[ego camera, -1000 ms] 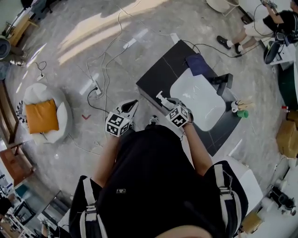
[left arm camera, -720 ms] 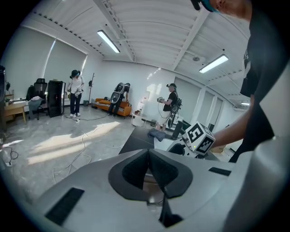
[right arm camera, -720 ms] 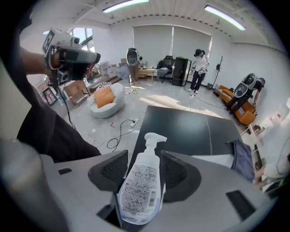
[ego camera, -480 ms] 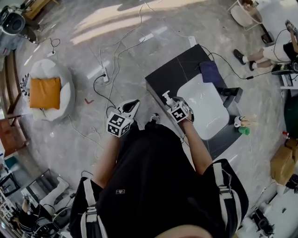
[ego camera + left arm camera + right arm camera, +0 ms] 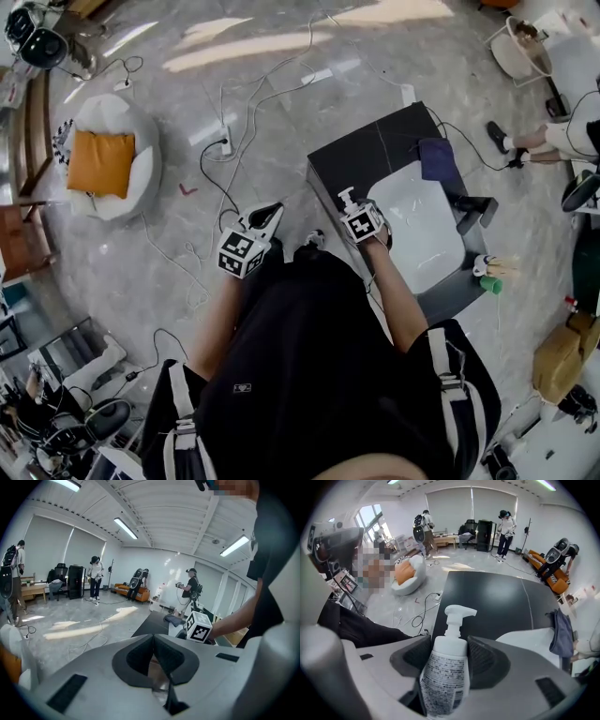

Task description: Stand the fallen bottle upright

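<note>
A white pump bottle [image 5: 444, 677] stands upright between the jaws of my right gripper [image 5: 445, 654], its pump head [image 5: 349, 197] pointing up over the near left part of the black table [image 5: 356, 155]. The jaws are opening; the pads flank the bottle's shoulders with a thin gap on the left side. My left gripper [image 5: 153, 656] is shut with nothing in it. It hangs off the table's left side over the floor, with its marker cube [image 5: 239, 253] beside the person's body.
A white board [image 5: 417, 220] lies on the table with a dark blue cloth [image 5: 437, 157] at its far end. Cables [image 5: 225, 141] run over the floor. A white beanbag with an orange cushion [image 5: 101, 164] sits far left. People stand at the room's far side.
The right hand has sunk toward the table with the bottle upright between its jaws. The left gripper has drifted a little sideways and turned.
</note>
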Motion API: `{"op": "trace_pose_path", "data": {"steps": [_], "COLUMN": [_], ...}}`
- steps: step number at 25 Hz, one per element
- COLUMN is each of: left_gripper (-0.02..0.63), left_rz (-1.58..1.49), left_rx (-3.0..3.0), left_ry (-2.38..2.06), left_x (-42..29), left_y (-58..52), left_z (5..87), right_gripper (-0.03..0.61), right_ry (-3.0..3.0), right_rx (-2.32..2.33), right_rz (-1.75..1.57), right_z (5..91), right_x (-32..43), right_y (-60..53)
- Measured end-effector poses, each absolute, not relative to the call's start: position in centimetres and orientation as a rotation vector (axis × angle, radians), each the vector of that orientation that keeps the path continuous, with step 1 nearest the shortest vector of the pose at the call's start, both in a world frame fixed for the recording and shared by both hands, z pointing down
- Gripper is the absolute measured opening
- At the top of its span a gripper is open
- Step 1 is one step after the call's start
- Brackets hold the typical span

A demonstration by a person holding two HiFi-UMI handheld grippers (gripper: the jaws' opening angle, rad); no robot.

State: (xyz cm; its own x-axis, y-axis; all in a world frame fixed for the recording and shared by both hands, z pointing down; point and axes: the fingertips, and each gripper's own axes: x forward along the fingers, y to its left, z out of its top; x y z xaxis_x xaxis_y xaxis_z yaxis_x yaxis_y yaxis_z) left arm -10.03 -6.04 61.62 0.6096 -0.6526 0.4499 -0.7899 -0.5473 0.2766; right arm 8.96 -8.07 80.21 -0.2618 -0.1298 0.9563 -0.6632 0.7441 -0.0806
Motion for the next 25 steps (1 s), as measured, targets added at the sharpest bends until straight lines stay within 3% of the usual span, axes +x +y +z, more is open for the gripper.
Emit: {"op": "trace_pose_path", "data": {"steps": [25], "left_gripper": [0.015], "left_rz": [0.399], "left_rx": [2.498], "left_ry": [-1.037], "left_x": [-7.2], "left_y": [-5.9], "left_z": [60.3], "right_gripper": [0.282], "right_ry": [-1.96], "right_rx": [0.782], "right_rz": [0.562], "right_z": [73.2], "right_x": [9.3], "right_y": [-8.8]}}
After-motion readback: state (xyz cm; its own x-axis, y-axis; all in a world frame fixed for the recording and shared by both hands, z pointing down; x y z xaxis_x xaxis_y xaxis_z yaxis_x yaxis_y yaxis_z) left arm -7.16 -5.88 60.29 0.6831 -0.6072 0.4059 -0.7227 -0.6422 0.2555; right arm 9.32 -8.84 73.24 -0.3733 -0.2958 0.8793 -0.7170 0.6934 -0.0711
